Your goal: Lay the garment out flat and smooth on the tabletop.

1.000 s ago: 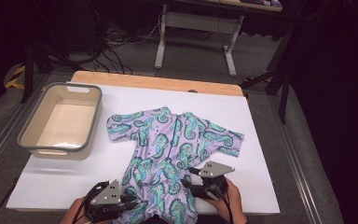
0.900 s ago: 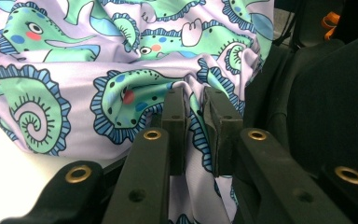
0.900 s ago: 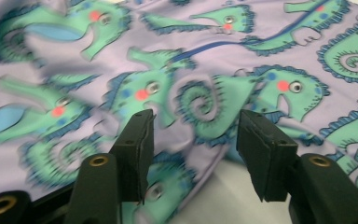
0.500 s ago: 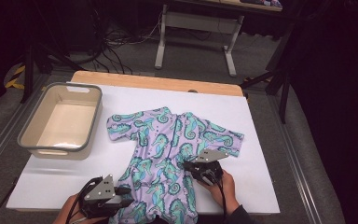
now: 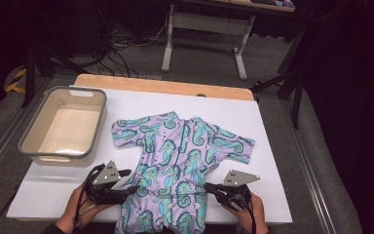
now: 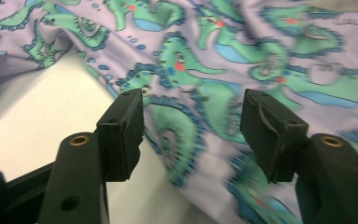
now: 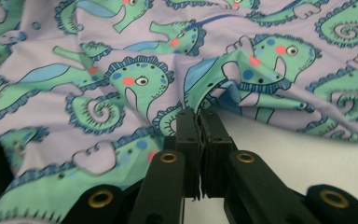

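Gripping a seahorse swimsuit at the tabletop's near edge.
Right gripper is clenching its hem; left gripper, jaws just opening, released, needing a deeper bite.

Bare white table right and above the garment, grey bin blocking the left of frame, narrow gap between bin and sleeve

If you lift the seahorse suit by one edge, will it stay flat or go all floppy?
Probably floppy: the seahorse suit already wrinkles where the right gripper pinches its edge. It looks thin and light, so it would likely drape and drag along the table.
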### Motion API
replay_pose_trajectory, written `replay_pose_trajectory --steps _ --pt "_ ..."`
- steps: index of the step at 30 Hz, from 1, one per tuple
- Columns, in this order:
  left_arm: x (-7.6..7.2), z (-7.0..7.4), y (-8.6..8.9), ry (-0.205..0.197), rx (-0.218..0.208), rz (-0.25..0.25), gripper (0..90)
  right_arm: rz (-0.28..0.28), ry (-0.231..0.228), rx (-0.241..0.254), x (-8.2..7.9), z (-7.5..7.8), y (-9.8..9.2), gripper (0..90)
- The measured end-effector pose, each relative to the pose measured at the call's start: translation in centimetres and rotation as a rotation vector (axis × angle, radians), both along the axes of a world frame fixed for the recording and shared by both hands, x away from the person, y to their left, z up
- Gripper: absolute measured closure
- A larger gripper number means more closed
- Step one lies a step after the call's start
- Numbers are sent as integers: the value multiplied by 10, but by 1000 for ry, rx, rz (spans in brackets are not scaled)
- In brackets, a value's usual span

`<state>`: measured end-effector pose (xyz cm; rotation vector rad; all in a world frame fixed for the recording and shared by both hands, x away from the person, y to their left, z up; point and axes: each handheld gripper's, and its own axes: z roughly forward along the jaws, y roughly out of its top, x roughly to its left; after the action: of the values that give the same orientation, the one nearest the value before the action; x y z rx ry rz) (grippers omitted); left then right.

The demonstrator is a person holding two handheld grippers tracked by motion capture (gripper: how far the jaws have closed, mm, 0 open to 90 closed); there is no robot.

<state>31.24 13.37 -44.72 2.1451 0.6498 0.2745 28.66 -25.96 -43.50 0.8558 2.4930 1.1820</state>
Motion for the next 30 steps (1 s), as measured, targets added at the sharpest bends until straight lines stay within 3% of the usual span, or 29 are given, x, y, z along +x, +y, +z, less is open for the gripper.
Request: replay_pose_trajectory --steps 4,9,11,14,17,18,21,22,23,27,30 --pt "14 -4 -6 4 40 13 384 4 15 -16 -12 -1 -6 877" --pt "25 -12 -9 69 73 8 391 2 20 -17 -21 -1 -15 853" --pt "25 -15 -11 94 81 -13 409 -13 9 -15 -19 0 -18 803" --pt "23 -17 -14 93 100 -19 402 -68 -17 -3 -12 2 -22 673" --pt "22 -17 -15 96 94 -17 407 -147 -45 23 1 3 -26 610" --pt "22 -17 -15 89 95 -16 407 -168 -71 15 8 3 -27 554" --pt "17 -17 -17 81 104 -36 443 -221 -105 -4 28 6 -28 525" --pt "15 -17 -17 80 104 -45 468 -230 -144 -47 38 8 -27 517" --pt "14 -17 -17 79 103 -50 492 -274 -174 -99 49 8 -29 517" --pt "11 -17 -16 81 98 -69 544 -405 -176 -136 76 4 -48 522" --pt "8 -17 -16 83 98 -79 568 -440 -92 -142 87 -3 -67 521"
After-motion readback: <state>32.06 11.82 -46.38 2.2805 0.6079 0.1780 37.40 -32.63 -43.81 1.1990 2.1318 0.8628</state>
